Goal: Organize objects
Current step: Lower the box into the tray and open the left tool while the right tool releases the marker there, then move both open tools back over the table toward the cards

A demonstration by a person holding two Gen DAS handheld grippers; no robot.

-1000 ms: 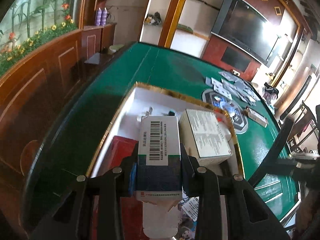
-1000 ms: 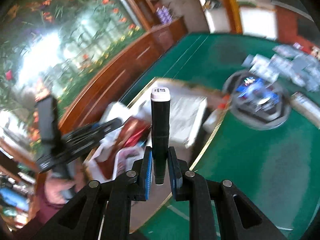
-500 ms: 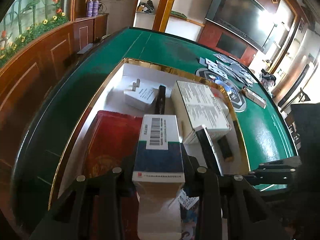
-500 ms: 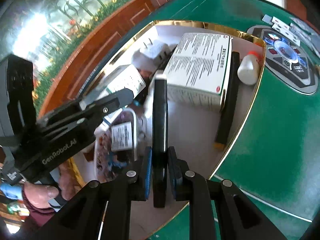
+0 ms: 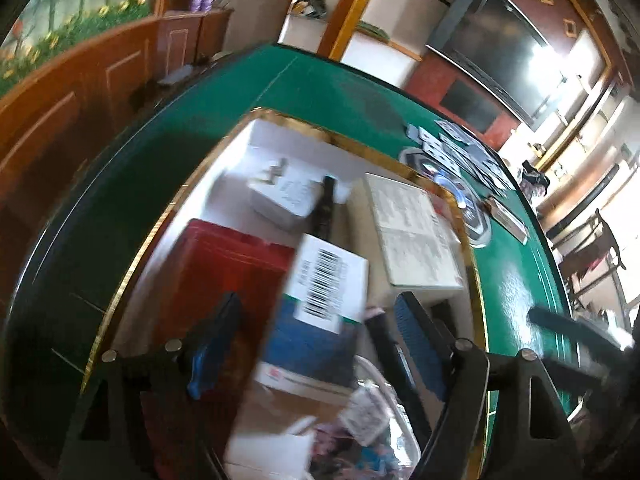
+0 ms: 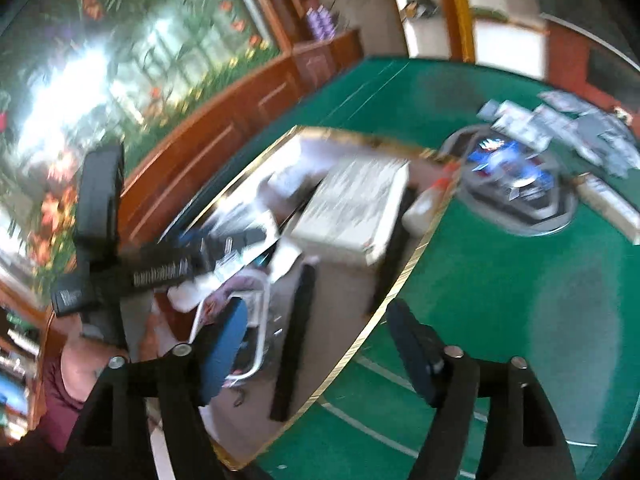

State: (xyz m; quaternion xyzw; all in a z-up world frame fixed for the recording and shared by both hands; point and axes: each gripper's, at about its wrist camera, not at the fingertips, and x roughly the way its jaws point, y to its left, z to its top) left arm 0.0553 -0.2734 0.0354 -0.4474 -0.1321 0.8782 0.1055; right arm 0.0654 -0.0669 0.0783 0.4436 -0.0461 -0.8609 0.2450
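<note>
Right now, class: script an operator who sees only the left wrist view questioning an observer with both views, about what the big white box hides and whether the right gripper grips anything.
Operator: Does the big white box hide anything?
Observer: Yes, a small white bottle lies between it and the tray's gold rim.
Operator: Is the right gripper gripping the black marker?
Observer: No. Its jaws are opening; the marker lies in the tray between them, pads clear of it.
</note>
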